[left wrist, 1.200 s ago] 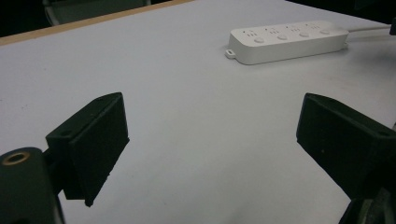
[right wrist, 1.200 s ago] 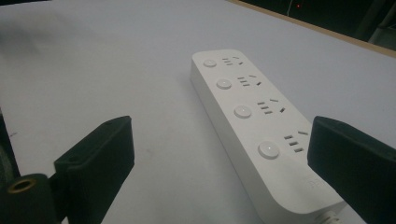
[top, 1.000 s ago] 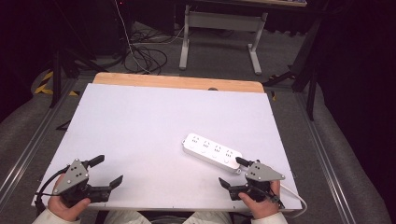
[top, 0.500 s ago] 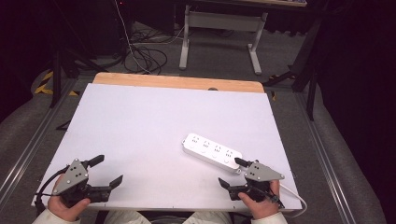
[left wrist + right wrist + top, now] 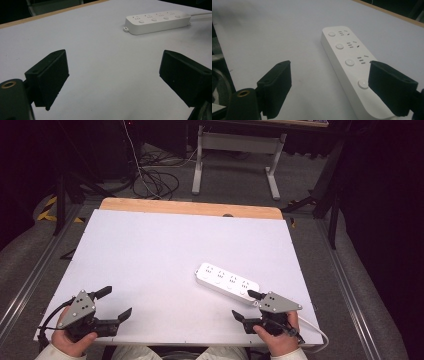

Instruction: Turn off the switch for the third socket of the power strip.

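High view: white power strip (image 5: 227,282) lay flat on the white table (image 5: 165,250), right of centre, angled with its near end toward the right gripper (image 5: 248,305). Thin white cord (image 5: 316,330) ran off that near end along the table's right front corner. Right gripper held low at the front-right edge, jaws spread wide, nothing between them; upper jaw tip just beside the strip's near end, contact not clear. Left gripper (image 5: 114,302) held at the front-left corner, well apart from the strip, jaws also spread wide and empty. One hand (image 5: 75,342) behind the left gripper, another hand (image 5: 277,340) behind the right one, white sleeves at the bottom edge.

Left gripper view: both black jaws far apart, only bare table between them. Strip seen far off at upper right (image 5: 157,21), four round buttons in a row, small mounting tab at its near-left corner. Touched nothing.

Right gripper view: jaws wide apart again, gripping nothing. Strip (image 5: 347,65) ran from upper middle down toward the right-hand jaw; that jaw overlapped the strip's near end in the frame, above or against it, could not tell which. Left-hand jaw over bare table, clear of the strip.
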A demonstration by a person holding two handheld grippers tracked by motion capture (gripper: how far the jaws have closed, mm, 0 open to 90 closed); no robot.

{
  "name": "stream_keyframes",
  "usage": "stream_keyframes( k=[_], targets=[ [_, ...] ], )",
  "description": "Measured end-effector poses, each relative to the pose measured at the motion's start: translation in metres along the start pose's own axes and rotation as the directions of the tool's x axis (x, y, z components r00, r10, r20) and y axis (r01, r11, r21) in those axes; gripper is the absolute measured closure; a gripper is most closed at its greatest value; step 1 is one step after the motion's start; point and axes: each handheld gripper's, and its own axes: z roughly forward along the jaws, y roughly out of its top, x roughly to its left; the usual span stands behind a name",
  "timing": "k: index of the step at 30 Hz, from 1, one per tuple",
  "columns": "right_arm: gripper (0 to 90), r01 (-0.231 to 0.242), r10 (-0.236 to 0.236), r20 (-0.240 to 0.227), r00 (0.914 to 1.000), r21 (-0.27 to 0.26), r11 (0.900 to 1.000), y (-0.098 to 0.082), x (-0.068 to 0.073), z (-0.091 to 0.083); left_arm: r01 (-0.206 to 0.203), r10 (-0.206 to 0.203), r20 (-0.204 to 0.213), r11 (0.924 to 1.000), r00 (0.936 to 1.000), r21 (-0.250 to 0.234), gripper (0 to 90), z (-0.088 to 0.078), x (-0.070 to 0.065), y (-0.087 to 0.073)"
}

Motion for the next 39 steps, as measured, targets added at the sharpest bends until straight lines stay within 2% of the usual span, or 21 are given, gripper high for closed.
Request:
stream_keyframes(
  k=[4,10,18,32,37,39],
  targets=[
    [19.8,0.01,-0.01,0.0,1.0,0.002,1.0,0.008,0.001,-0.004,0.0,0.0,0.0,1.0,1.0,0.0,9.4,0.0,0.0,0.0],
    [20.7,-0.006,0.006,-0.01,0.9999,0.002,1.0,0.02,-0.005,-0.008,-0.005,0.005,0.001,1.0,1.0,0.0,9.4,0.0,0.001,0.0],
    [21.7,-0.02,0.02,-0.019,0.9996,0.007,1.0,0.038,-0.014,0.001,0.006,-0.006,0.002,1.0,1.0,-0.004,9.5,0.0,0.001,0.0],
    [23.7,-0.009,0.01,-0.044,0.999,0.043,0.999,0.067,-0.026,0.02,-0.001,0.001,0.0,1.0,1.0,0.004,10.2,0.0,0.001,0.0],
    [24.3,-0.041,0.044,-0.082,0.9956,0.04,0.998,0.073,-0.033,0.028,-0.004,0.004,0.001,1.0,1.0,0.008,10.2,0.0,0.001,0.0],
    [24.6,-0.04,0.044,-0.08,0.9959,0.045,0.998,0.077,-0.036,0.032,-0.003,0.003,0.001,1.0,1.0,0.009,10.2,0.001,0.001,0.0]
  ],
)
